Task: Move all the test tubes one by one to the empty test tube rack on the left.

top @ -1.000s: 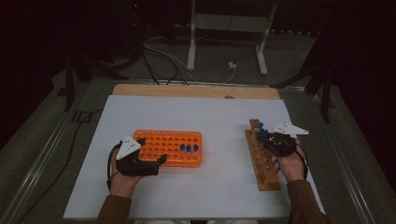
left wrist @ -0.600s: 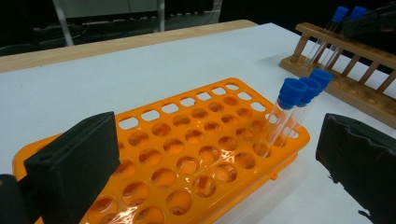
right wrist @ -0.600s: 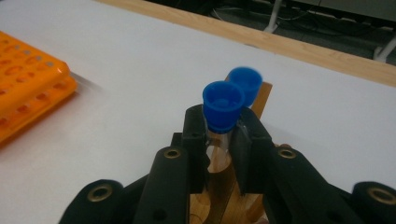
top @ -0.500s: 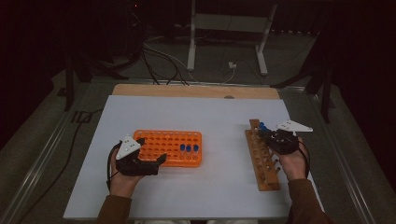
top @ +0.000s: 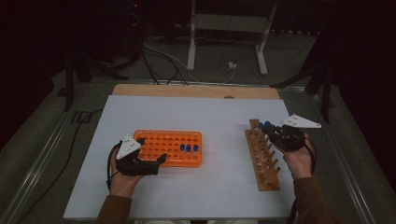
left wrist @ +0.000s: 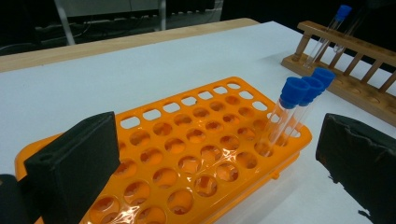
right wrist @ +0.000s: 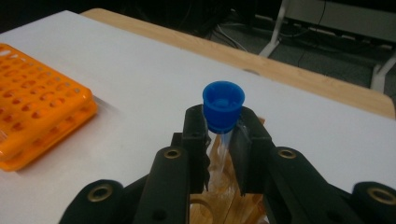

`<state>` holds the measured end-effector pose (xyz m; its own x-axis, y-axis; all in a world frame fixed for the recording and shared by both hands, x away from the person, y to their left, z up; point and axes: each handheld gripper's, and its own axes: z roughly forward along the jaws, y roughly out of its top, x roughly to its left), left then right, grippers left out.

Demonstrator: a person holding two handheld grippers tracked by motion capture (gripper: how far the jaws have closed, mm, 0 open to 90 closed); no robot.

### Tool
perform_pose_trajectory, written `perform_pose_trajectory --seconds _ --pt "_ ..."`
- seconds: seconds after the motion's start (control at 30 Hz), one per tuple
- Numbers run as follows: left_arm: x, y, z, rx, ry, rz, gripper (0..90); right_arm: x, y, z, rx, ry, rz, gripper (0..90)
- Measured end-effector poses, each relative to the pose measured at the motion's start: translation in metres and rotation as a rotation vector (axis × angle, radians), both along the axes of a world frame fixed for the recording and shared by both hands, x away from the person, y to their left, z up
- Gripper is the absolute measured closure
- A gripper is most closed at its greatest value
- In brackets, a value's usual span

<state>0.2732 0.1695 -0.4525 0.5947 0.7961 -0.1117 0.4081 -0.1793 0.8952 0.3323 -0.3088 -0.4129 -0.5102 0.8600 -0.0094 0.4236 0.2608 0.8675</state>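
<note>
Blue was the cap of the tube (right wrist: pixel 223 109) that the right claw (right wrist: pixel 223 140) held, squeezed tight between its two black jaws just under the cap. This tube stood over the far end of the wooden rack (top: pixel 263 155), near the right edge of the bench (top: pixel 224 116). I could not tell if its bottom sat in a hole or hung above one.

The left claw (left wrist: pixel 219 158) was wide open and held nothing. It sat by the near left end of the orange rack (left wrist: pixel 187 154), which lay nearer the left side of the bench. Three more blue-capped tubes (left wrist: pixel 292 112) stood together at the right end of that rack.

The held tube looked thin and like glass, so a hard squeeze might crack it. If it tipped, it could miss the hole or bump the other tube (top: pixel 261 127) standing just beside it in the wooden rack. A loose grip could let it slip and drop.
</note>
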Motion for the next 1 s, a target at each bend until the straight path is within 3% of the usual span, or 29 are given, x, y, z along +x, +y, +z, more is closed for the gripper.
perform_pose_trajectory --seconds 0.2,0.47,1.0 --pt "0.001 0.0 0.001 0.0 0.003 -0.005 0.6 -0.005 0.003 0.016 -0.008 -0.038 0.007 77.3" --pt "0.001 -0.002 0.002 0.003 0.0 -0.019 0.6 -0.013 0.016 0.032 0.011 -0.071 0.061 77.3" --pt "0.0 -0.014 0.015 -0.007 -0.031 -0.098 0.6 -0.021 0.076 0.036 0.026 -0.039 0.238 77.1"
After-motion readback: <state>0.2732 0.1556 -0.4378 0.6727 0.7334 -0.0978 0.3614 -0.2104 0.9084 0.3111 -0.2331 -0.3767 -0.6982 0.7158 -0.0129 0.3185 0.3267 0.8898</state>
